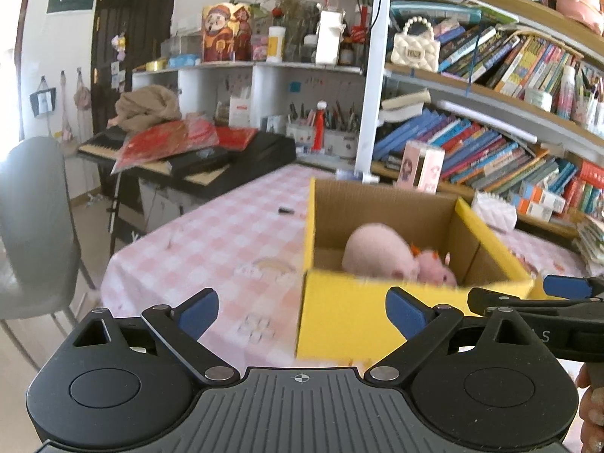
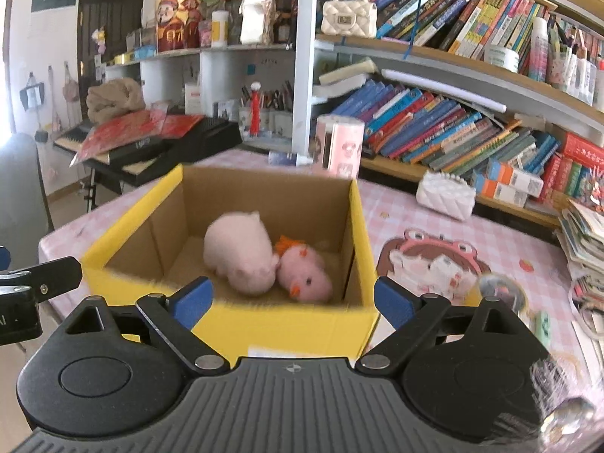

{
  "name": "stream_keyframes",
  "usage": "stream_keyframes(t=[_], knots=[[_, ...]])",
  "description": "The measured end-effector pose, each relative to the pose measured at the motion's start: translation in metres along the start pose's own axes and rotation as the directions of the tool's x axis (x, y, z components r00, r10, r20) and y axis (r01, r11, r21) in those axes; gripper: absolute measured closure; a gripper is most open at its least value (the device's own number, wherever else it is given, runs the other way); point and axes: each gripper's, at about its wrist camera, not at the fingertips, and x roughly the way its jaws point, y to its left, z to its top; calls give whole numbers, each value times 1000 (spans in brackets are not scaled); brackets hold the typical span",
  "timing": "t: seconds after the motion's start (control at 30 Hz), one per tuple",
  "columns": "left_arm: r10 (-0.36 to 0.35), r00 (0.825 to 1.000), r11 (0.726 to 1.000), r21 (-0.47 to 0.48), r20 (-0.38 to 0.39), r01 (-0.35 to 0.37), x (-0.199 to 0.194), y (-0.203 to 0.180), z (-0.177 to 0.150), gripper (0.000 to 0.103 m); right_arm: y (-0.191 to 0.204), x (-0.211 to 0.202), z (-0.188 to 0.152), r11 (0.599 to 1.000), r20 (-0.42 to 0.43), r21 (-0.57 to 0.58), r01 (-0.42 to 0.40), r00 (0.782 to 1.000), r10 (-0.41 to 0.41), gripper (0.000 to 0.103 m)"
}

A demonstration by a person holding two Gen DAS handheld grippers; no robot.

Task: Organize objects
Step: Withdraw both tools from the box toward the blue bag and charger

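Note:
A yellow cardboard box [image 1: 339, 321] [image 2: 264, 328] stands open on the pink checked table. Inside lie a pale pink plush pig [image 1: 377, 253] [image 2: 239, 253] and, touching its right side, a pink plush chick [image 1: 438, 270] [image 2: 305, 273] with an orange tuft. My left gripper [image 1: 302, 309] hovers in front of the box's near left corner, jaws wide open and empty. My right gripper [image 2: 292, 298] faces the box's near wall, also wide open with nothing between its blue pads. Each gripper shows at the edge of the other's view.
The checked table [image 1: 211, 241] carries a white quilted purse [image 2: 445, 196], a pink carton [image 2: 338, 147], a booklet stack [image 2: 581, 234] and a small black item [image 1: 285, 210]. Bookshelves [image 2: 453, 128] rise behind. A grey chair [image 1: 34, 226] and a keyboard [image 1: 188, 162] stand left.

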Motion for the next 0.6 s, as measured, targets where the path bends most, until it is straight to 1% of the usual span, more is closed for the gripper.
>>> stream_keyframes(t=[0.2,0.37,0.43,0.6], knots=[[5,999,1000,-5,-48,-5,-20,12,-20,6,18,-21,-29,1000,-56,-7,-1,998,1,9],[2,997,1000,8,-73,-1,-32,17,-32,5,27,-35,-46,1000,-86,3,0,996,0,7],[1,997,1000,17,-83,1,-36,17,-37,3,30,-40,-53,1000,-97,4,2,995,-2,6],[-7,995,999,35,-95,10,-45,19,-46,2,35,-50,-65,1000,-110,10,6,994,-5,4]])
